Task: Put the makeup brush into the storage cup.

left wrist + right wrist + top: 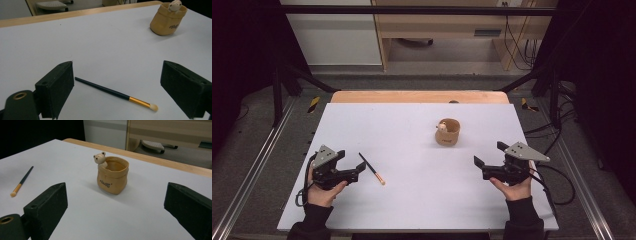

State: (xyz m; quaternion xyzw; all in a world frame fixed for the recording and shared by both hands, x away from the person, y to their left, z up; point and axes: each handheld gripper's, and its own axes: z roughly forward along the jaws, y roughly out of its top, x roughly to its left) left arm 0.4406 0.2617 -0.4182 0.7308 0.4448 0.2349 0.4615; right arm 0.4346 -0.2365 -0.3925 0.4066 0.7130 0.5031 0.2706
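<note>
A slim dark brush [372, 169] [115, 93] [21, 181] with a gold ferrule and pale tip lies flat on the white table [412, 200]. A tan bag-shaped cup [447, 132] [167, 20] [112, 175] with a small bear figure on its rim stands upright right of centre. My left gripper [353, 166] [117, 92] is open at the near left, the brush lying just ahead of its wide jaws. At the near right my right gripper [489, 159] [116, 213] stands open and empty, facing the cup from a short way off.
The white sheet covers a wooden table whose far edge [419, 97] shows beyond it. Metal frame rails [249, 170] run along both sides. Cables [557, 185] trail at the right. Cabinets and floor lie beyond the table.
</note>
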